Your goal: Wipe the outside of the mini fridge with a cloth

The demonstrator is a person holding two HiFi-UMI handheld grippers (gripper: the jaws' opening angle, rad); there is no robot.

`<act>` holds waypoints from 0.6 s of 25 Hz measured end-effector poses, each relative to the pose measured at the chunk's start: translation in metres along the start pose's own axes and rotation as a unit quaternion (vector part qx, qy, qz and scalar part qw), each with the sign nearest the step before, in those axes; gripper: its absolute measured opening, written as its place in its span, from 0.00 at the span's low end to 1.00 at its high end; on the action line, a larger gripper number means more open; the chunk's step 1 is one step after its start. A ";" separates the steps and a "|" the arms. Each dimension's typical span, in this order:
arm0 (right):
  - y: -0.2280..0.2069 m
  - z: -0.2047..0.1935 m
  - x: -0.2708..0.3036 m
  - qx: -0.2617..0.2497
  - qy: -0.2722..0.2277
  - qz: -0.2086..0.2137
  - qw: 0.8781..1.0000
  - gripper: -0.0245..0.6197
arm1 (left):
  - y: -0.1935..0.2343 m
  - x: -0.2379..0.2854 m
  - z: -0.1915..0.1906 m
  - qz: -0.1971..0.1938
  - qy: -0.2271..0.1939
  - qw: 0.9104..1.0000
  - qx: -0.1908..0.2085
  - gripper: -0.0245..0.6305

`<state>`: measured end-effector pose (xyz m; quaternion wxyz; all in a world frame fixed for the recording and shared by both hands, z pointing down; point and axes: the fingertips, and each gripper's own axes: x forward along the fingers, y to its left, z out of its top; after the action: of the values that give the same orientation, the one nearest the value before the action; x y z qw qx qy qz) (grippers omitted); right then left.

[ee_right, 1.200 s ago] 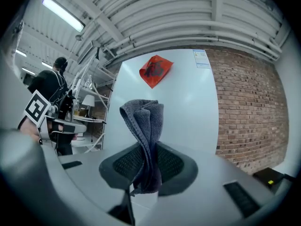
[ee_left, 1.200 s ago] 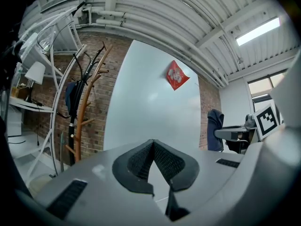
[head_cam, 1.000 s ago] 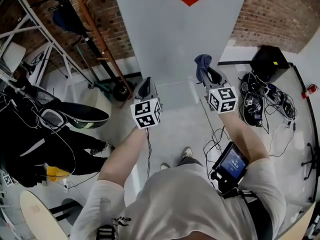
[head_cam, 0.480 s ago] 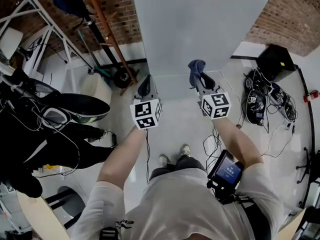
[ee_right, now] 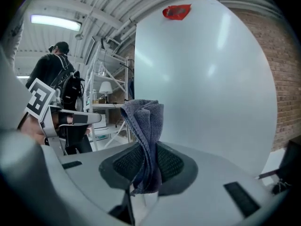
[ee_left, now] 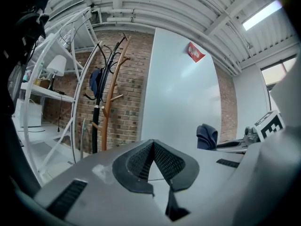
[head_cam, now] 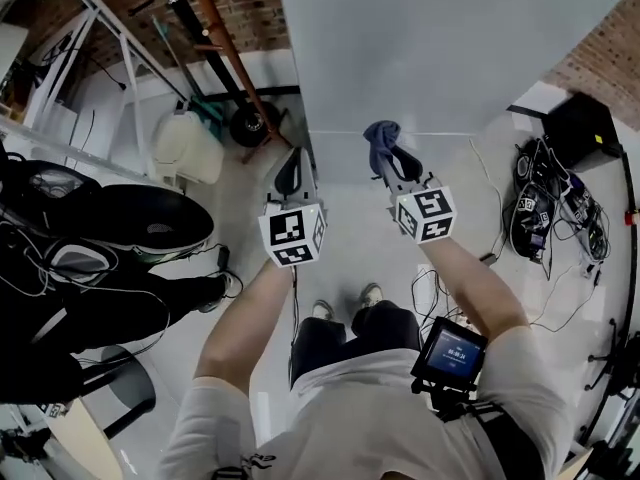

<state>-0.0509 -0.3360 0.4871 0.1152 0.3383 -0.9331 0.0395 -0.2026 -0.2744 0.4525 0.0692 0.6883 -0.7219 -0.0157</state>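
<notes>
— What fills the far side?
— The mini fridge [head_cam: 450, 48]: a smooth, pale blue-grey face, bare but for a red sticker [ee_right: 176, 12] high up. It stands on a pale, glossy floor [head_cam: 350, 238], with a brick wall [head_cam: 245, 8] showing on either side of it.
— And the rest of the room?
— On the left, a white metal rack [ee_left: 81, 86] and a wooden coat stand [ee_left: 114, 102] stand before the bricks. Nearer on that side is a person in black [head_cam: 100, 308]. On the right, a black box [head_cam: 582, 128] and a tangle of cables [head_cam: 545, 218] lie on the floor. (Overhead, the gripper views catch white pipes [ee_left: 141, 19] and a strip light [ee_right: 54, 22].)
— The tools?
— Both point at the fridge's lower part, side by side. The left gripper [ee_left: 153, 142] has its jaws pressed together with nothing between them. The right gripper [ee_right: 146, 166] is clamped on the cloth [ee_right: 146, 126].
— Where is the cloth, then?
— It is blue-grey and ribbed. It is bunched and stands up out of the right jaws, in front of the fridge face near its bottom edge. Whether it touches the face I cannot tell.
</notes>
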 end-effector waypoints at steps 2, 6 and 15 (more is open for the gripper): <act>0.003 -0.028 0.020 -0.002 -0.002 0.013 1.000 0.17 | 0.006 0.006 -0.027 0.005 -0.005 1.000 0.001 0.04; 0.006 -0.077 0.052 -0.006 -0.009 0.034 0.999 0.17 | 0.013 0.021 -0.071 0.009 -0.017 1.000 0.010 0.04; 0.023 -0.158 0.126 -0.047 -0.042 0.069 0.996 0.17 | 0.040 0.051 -0.163 0.018 -0.054 0.998 0.018 0.04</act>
<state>-0.1299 -0.3727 0.6706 0.0885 0.2687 -0.9591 -0.0108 -0.2246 -0.3110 0.6229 0.0179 0.6746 -0.7370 -0.0389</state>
